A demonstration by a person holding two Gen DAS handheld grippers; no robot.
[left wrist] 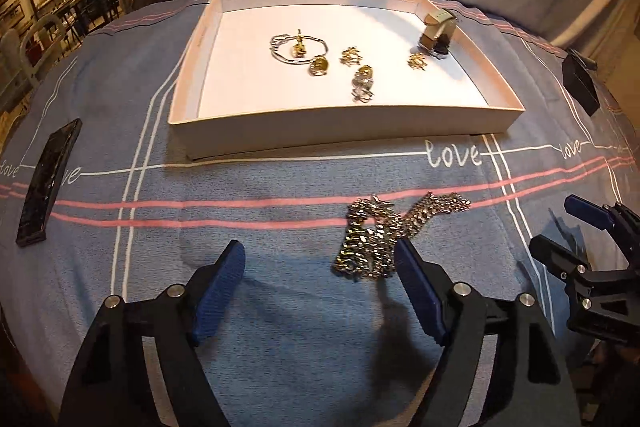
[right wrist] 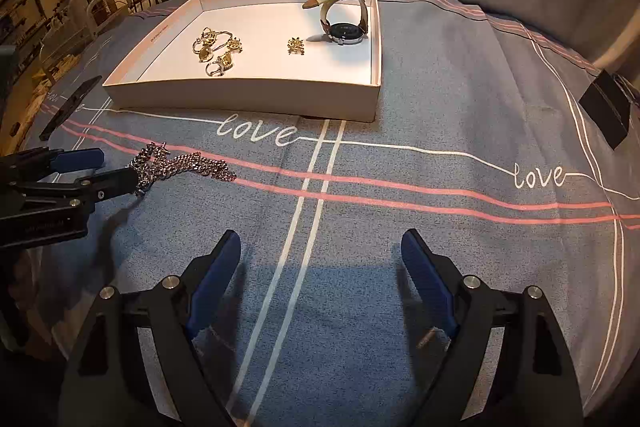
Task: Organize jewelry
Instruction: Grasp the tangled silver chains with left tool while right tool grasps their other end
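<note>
A silver chain necklace [left wrist: 384, 235] lies bunched on the blue-grey cloth, in front of a shallow white tray [left wrist: 344, 125]. My left gripper [left wrist: 320, 267] is open; its right finger sits at the chain's near right edge, the chain mostly just ahead of the jaws. The chain also shows in the right wrist view [right wrist: 180, 165], with the left gripper [right wrist: 96, 169] beside it. The tray [right wrist: 248, 99] holds several gold earrings and pendants [left wrist: 320, 57], a thin bracelet and a wristwatch [right wrist: 346, 23]. My right gripper [right wrist: 320, 259] is open and empty over bare cloth.
A black phone [left wrist: 48, 179] lies on the cloth at the left. A small black box [right wrist: 606, 107] sits at the right edge. The cloth has pink and white stripes and "love" lettering [right wrist: 260, 133]. Pillows and shop shelves stand behind.
</note>
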